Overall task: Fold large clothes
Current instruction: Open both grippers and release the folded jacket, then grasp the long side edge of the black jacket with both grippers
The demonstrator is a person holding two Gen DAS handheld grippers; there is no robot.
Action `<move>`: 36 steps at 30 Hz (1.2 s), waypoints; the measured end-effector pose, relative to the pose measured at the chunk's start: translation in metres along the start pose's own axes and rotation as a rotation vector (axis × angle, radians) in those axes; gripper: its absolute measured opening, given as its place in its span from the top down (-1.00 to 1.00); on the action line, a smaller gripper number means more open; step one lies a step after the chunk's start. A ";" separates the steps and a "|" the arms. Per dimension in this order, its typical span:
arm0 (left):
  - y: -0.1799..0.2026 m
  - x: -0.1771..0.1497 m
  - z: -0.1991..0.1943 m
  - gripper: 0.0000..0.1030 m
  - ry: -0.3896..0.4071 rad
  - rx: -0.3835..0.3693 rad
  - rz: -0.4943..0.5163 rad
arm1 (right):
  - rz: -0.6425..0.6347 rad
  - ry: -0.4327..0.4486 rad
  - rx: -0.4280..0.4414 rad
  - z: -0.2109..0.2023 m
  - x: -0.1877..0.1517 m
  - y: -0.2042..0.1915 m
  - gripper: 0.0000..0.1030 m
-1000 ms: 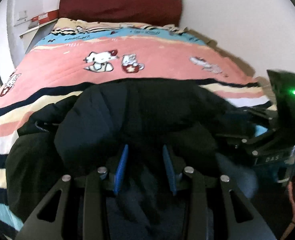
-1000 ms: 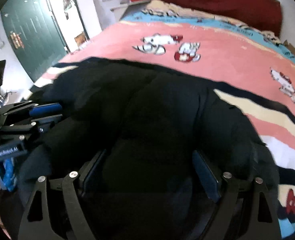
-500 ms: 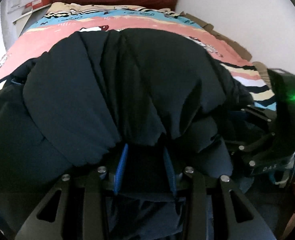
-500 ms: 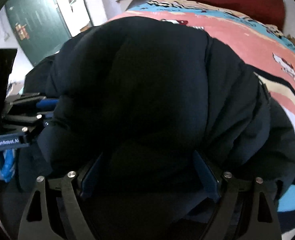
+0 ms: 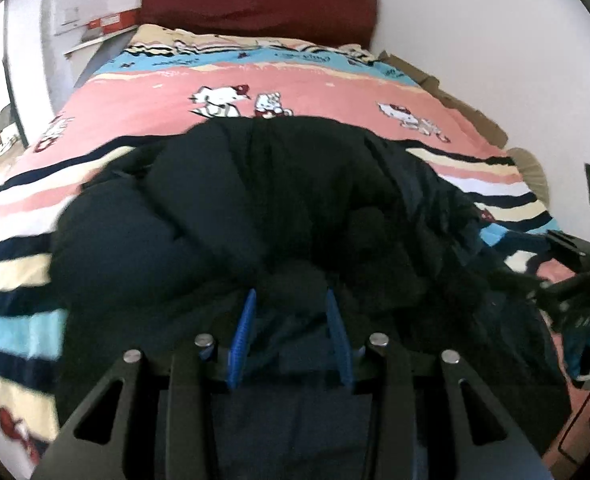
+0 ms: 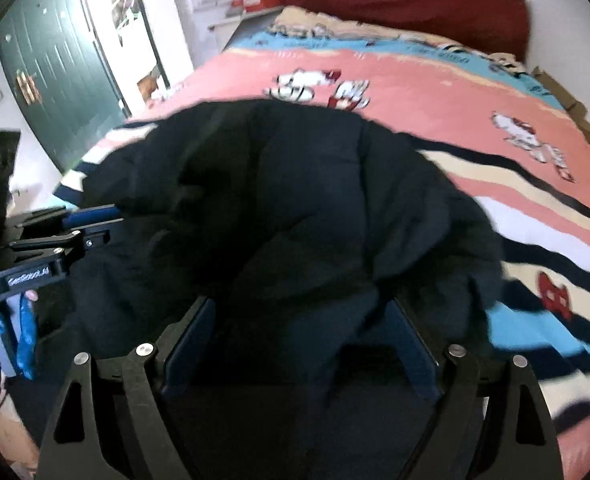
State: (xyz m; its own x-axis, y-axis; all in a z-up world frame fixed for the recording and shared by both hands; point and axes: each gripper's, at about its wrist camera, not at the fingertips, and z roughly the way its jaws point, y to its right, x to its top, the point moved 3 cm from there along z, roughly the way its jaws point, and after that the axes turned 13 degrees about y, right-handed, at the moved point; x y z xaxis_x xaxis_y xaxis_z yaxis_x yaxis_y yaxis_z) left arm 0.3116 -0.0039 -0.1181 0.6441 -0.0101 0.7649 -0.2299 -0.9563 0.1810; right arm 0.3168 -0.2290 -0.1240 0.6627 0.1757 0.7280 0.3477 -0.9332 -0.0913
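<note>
Both grippers are loosening on a black puffer jacket [image 5: 279, 200] lying heaped across the near end of a striped cartoon bedspread [image 5: 315, 92]. The left gripper [image 5: 291, 300] is easing narrow jaws apart around bunched fabric; the right gripper [image 6: 299, 312] is widening broad jaws with padding between them.

left wrist: close above coat [image 5: 295, 208], facing headboard [image 5: 255, 8] | right wrist: same, from right | shared: coat, bed [image 6: 455, 92]
</note>
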 end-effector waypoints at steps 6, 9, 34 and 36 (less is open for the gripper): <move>-0.025 -0.014 -0.083 -0.14 0.050 0.061 -0.005 | 0.031 0.057 -0.066 -0.087 -0.021 0.015 -0.77; -0.041 -0.025 -0.113 -0.20 0.064 0.075 -0.022 | 0.059 0.077 -0.106 -0.132 -0.041 0.025 -0.80; -0.160 -0.192 -0.198 -0.22 0.005 -0.018 -0.517 | 0.398 -0.068 -0.070 -0.159 -0.188 0.062 -0.83; -0.160 -0.201 -0.186 -0.22 -0.018 -0.045 -0.555 | 0.409 -0.090 -0.071 -0.153 -0.194 0.062 -0.83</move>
State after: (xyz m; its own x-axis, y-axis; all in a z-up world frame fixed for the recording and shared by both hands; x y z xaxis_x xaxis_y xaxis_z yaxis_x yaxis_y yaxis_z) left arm 0.0832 0.2053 -0.1856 0.6897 0.4865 0.5363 0.1168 -0.8057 0.5807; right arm 0.1083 -0.3694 -0.1671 0.7927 -0.1901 0.5793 -0.0005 -0.9504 -0.3111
